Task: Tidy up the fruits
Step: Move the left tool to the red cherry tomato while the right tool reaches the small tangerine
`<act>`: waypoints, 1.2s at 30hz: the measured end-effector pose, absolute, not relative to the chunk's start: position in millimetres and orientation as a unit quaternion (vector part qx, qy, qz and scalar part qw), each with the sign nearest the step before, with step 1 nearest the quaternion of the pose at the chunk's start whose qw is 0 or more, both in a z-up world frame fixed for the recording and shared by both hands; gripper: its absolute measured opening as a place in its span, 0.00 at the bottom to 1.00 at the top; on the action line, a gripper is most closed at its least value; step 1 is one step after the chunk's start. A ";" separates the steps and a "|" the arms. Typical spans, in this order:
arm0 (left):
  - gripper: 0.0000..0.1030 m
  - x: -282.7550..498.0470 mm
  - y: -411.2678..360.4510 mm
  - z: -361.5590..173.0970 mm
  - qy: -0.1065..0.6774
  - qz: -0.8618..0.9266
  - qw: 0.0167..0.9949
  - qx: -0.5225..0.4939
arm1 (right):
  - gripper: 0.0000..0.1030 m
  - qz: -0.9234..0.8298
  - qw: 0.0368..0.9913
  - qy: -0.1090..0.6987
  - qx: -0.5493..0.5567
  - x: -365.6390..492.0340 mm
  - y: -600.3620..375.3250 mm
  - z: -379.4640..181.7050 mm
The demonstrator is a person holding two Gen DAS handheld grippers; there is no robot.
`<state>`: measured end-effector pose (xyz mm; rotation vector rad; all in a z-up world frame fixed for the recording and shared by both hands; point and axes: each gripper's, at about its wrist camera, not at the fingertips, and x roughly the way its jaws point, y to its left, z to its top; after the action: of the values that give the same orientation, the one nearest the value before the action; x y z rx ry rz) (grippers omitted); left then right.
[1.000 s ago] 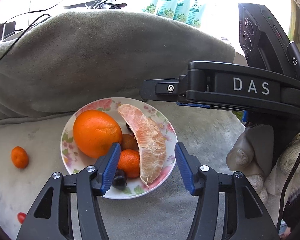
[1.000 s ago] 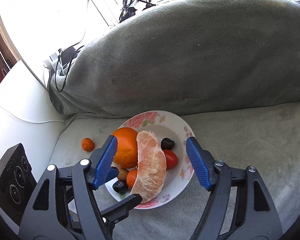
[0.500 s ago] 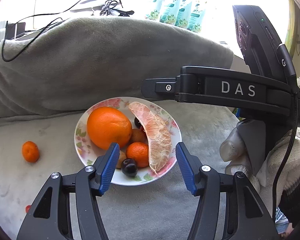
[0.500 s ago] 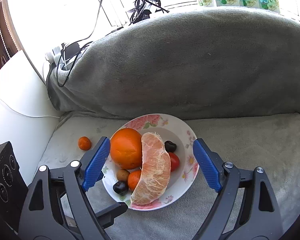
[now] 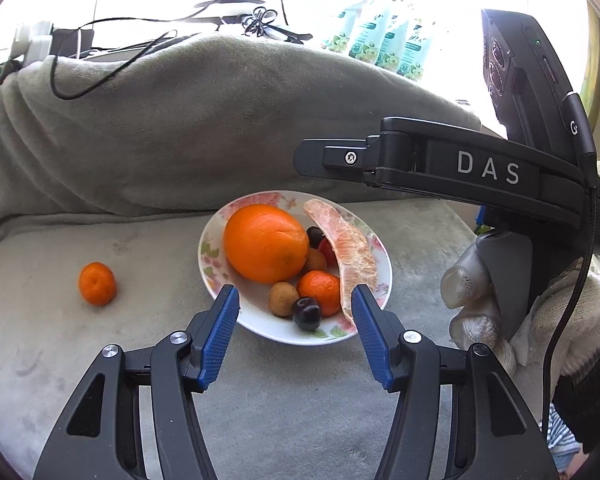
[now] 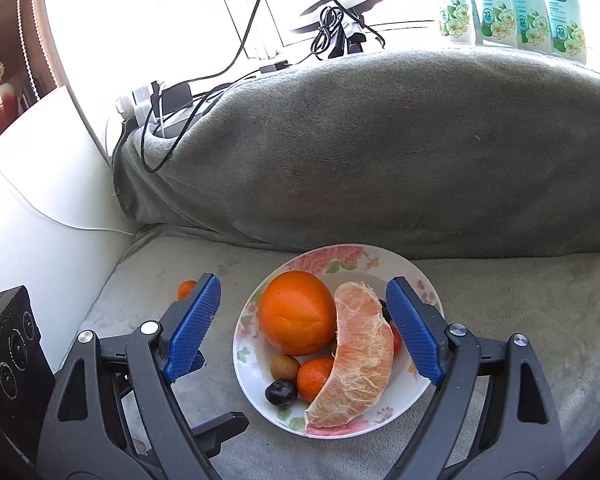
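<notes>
Both my grippers, left (image 5: 296,312) and right (image 6: 306,322), have backed off empty and open-jawed from the floral white plate (image 6: 414,388) of fruit on the grey plush blanket (image 6: 520,320), one small orange mandarin (image 5: 97,283) loose alongside.

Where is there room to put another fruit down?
The grey blanket is bare between the small mandarin and the plate, and right of the plate in the right wrist view. The plate itself is crowded around the big orange.
</notes>
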<state>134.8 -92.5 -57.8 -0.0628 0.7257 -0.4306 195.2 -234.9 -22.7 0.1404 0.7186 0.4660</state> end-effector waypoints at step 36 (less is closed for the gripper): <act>0.56 123.8 23.3 -100.6 0.388 -0.135 0.908 -0.084 | 0.86 0.324 0.842 0.431 0.023 227.3 -95.5 -44.2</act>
<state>123.8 23.3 -100.6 -0.1731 0.8012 -0.2792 227.3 -95.5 -44.2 0.0486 0.9097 0.6852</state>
